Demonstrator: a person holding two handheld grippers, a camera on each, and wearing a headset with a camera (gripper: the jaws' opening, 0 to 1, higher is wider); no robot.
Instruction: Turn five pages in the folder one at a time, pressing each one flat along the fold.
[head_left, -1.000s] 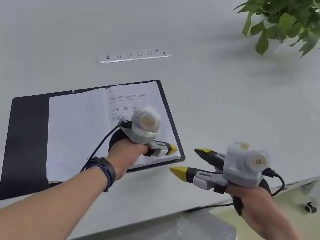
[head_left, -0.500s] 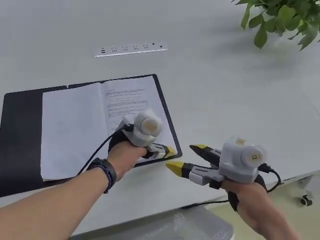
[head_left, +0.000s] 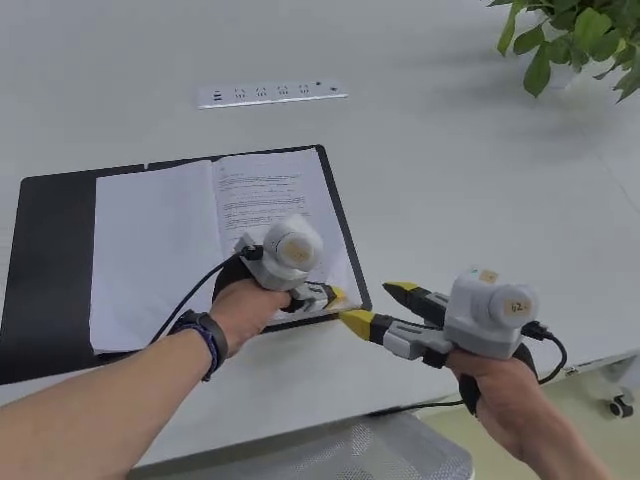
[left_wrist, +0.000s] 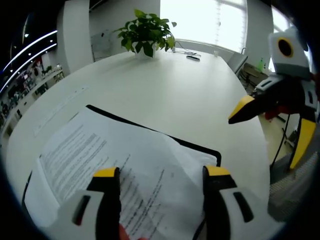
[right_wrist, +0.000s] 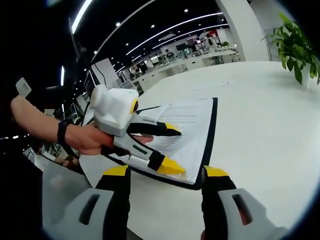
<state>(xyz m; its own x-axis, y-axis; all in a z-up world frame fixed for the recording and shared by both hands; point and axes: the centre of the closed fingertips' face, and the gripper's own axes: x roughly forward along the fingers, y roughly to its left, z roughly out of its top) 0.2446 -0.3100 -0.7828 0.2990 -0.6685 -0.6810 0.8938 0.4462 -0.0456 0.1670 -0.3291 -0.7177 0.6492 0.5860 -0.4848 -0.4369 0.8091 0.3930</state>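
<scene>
The right tool has drawn closer to the folder's near right corner and to the left tool than it was a second ago. The white tabletop carries the black folder, which lies open and flat close to the near edge. A blank sheet covers its left half and a printed page its right half. In the left gripper view that printed page bulges up in a soft ridge near its outer edge. A potted plant stands toward the far right corner. The left tool rests over the near end of the printed page, jaws spread with paper beneath them. The right tool hovers just off the folder's corner, jaws apart and holding nothing. A white power strip lies beyond the folder, toward the far edge
</scene>
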